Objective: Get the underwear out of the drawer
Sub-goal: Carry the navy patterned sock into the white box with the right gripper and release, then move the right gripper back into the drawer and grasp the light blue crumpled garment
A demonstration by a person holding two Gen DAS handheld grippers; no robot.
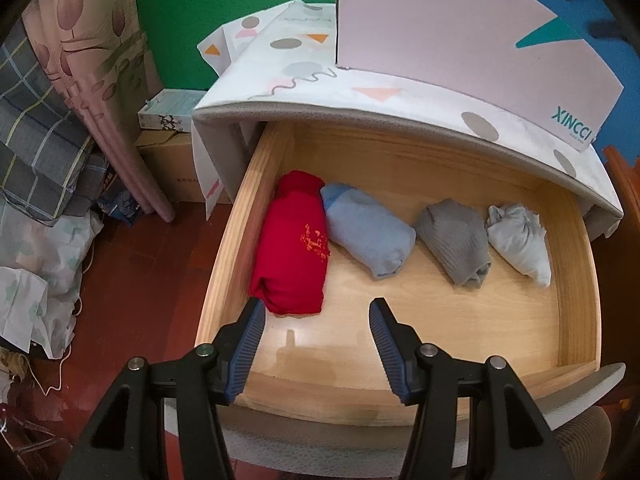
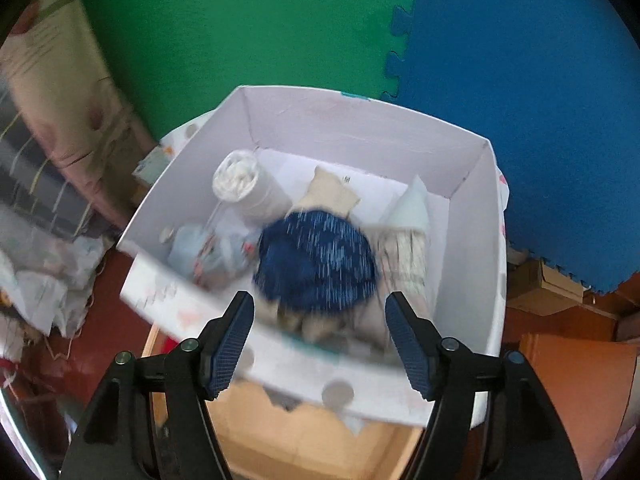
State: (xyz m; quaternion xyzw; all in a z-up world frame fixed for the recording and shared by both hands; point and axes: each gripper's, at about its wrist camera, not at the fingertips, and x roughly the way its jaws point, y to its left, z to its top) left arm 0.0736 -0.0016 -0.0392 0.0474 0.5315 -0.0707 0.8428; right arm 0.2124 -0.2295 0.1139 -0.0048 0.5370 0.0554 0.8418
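The wooden drawer (image 1: 576,280) stands pulled out and holds several rolled garments in a row: a red roll (image 1: 294,248), a light blue roll (image 1: 368,232), a grey roll (image 1: 456,240) and a pale grey one (image 1: 518,238). My left gripper (image 1: 318,308) hovers open over the drawer's front, its left fingertip (image 1: 256,312) just before the red roll, nothing between the fingers. In the right wrist view my right gripper (image 2: 319,296) is open above a white box (image 2: 464,248). A blurred dark blue patterned roll (image 2: 316,256) lies in the box just beyond the fingertips, free of the pads.
The box (image 1: 460,28) stands on the cabinet top, which a patterned cloth (image 1: 304,76) covers. It also holds a white roll (image 2: 240,180) and other pale bundles. Folded bedding (image 1: 40,140) and cardboard boxes (image 1: 172,160) crowd the red floor at left. Green and blue foam mats (image 2: 500,60) back the scene.
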